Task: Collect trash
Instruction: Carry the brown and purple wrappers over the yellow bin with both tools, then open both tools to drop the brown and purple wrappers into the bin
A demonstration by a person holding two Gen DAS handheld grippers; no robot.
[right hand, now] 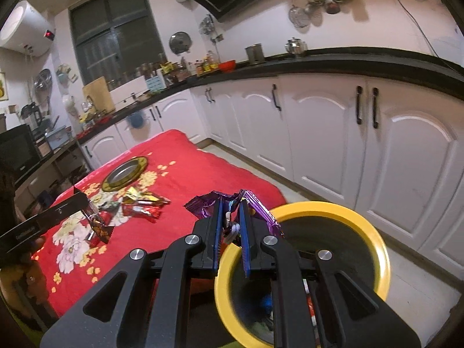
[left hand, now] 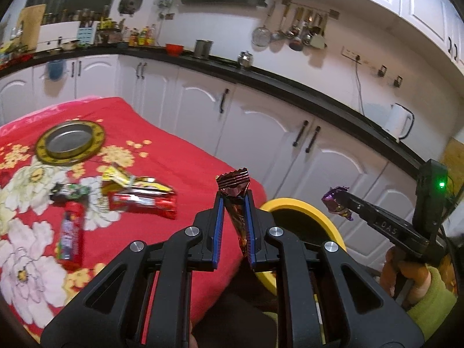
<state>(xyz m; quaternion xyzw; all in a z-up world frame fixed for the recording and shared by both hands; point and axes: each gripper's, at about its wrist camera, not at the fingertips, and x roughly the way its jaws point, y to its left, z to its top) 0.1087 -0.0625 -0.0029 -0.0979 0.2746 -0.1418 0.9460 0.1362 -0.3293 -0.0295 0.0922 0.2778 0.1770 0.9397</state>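
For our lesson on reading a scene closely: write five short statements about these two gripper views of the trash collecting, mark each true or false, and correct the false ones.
1. The left gripper is shut on a dark red wrapper. True.
2. The right gripper is open and holds nothing. False: it is shut on a purple wrapper.
3. The bin has a blue rim. False: the rim is yellow.
4. Several wrappers lie on the red floral cloth. True.
5. A gold-rimmed metal plate sits on the kitchen counter. False: it sits on the cloth.
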